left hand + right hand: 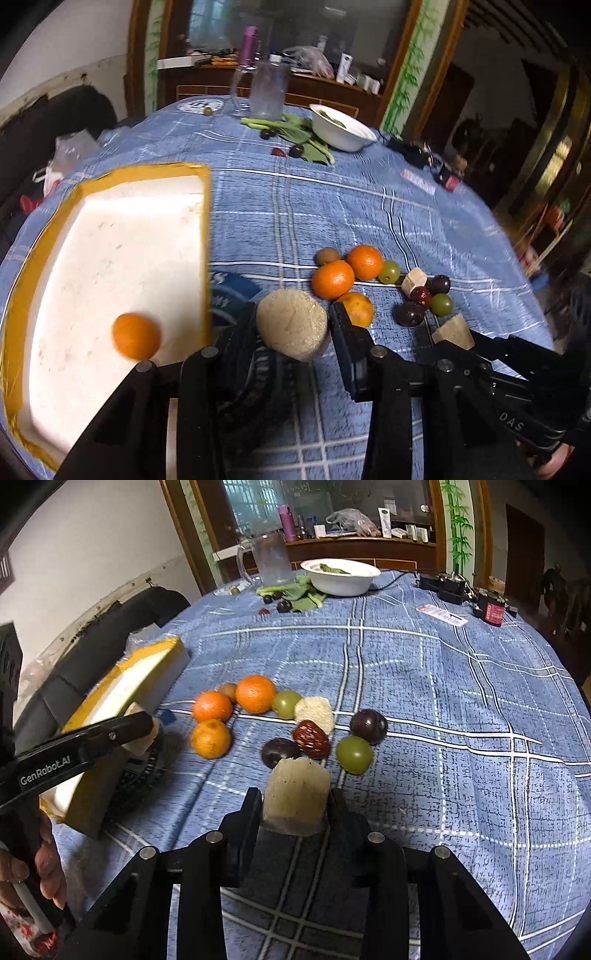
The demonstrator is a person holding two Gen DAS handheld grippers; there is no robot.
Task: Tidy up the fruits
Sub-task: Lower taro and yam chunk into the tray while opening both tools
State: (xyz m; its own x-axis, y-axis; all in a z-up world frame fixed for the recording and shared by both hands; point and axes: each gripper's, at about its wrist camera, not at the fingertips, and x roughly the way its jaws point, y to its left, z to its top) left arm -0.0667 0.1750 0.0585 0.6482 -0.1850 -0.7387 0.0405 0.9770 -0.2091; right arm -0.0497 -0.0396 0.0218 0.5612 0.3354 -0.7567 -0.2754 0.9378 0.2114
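My left gripper (292, 322) is shut on a round beige sugarcane chunk (290, 326), just right of the white foam tray (110, 240) with a yellow taped rim. One orange (136, 336) lies in the tray. My right gripper (297, 801) is shut on a pale sugarcane piece (298, 794), low over the cloth. Beyond it lie three oranges (255, 694), a kiwi (227, 690), green grapes (354, 754), dark plums (368, 725), a red date (311, 738) and another sugarcane piece (314, 710). The right wrist view shows the left gripper (146, 725) by the tray (122, 690).
A blue checked cloth (443, 701) covers the round table. At the far side stand a white bowl (340, 576), a clear jug (271, 559), green leaves and a few small dark fruits (283, 606). Black devices (448, 585) lie at the back right. A hand (48, 871) grips the left gripper's handle.
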